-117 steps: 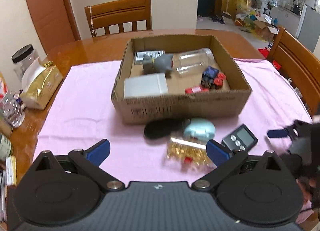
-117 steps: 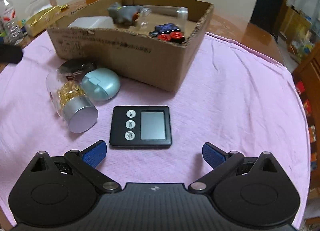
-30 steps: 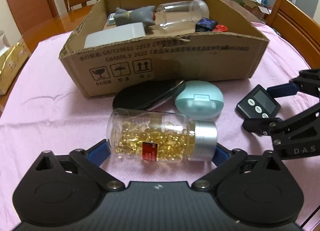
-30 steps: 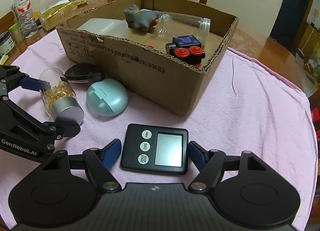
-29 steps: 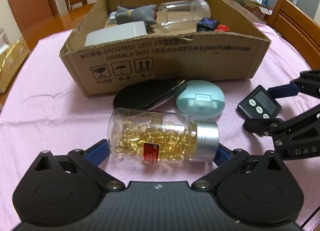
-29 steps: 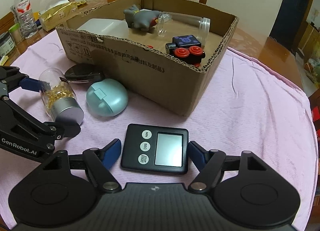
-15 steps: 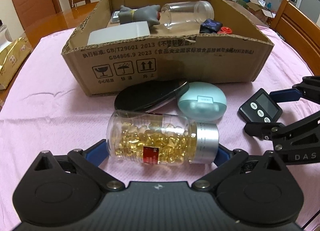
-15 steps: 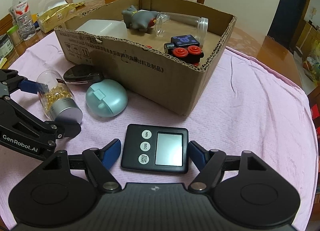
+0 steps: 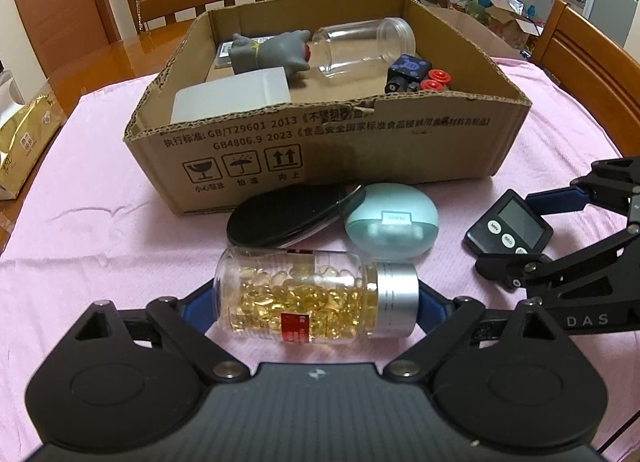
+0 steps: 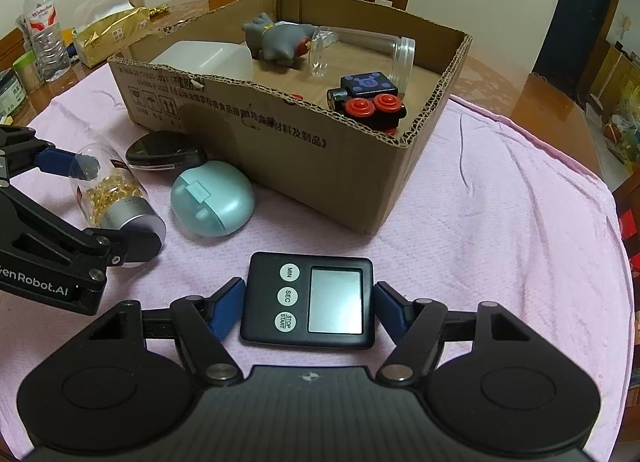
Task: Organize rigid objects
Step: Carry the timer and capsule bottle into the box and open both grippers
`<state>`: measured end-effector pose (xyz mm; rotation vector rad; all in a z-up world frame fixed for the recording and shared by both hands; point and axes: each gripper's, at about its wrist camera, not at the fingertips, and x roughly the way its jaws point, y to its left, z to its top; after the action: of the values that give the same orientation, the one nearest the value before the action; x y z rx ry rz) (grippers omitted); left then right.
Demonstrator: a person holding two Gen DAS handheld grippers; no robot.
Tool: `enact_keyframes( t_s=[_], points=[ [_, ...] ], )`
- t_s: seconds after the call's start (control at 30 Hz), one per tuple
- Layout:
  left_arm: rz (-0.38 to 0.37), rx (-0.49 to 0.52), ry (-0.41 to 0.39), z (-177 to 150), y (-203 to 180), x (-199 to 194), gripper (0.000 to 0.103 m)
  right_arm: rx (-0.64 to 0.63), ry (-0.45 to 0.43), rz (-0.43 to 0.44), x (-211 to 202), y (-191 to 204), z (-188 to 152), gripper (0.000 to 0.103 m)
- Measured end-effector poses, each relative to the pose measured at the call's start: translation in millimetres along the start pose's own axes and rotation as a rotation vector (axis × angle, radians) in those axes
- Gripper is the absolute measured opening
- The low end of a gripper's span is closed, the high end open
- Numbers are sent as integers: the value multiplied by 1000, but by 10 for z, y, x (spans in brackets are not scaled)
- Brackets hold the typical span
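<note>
Left gripper [image 9: 316, 302] clamps a clear capsule bottle [image 9: 316, 296] end to end, one blue pad on the base, one on the silver cap; the bottle lies crosswise, raised off the pink cloth [image 9: 92, 198]. Right gripper [image 10: 308, 308] closes on a black digital timer [image 10: 308, 300], pads touching its left and right edges, screen facing up. Just beyond the bottle sit a black oval case [image 9: 292, 214] and a mint earbud case [image 9: 392, 224], both near the front wall of the cardboard box [image 9: 340, 150]. Inside the box: white container [image 9: 232, 98], grey toy [image 9: 276, 52], empty clear jar [image 9: 360, 46], toy train [image 9: 416, 78].
</note>
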<state>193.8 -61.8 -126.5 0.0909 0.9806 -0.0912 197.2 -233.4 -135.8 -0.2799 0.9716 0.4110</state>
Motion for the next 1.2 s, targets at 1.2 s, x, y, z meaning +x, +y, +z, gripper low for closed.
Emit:
enact_keyframes(
  t_s=[1.2],
  points=[
    [-91,219,-77,1218,571,-817,94,-170,-102,108,-428,46,1314,74]
  ],
)
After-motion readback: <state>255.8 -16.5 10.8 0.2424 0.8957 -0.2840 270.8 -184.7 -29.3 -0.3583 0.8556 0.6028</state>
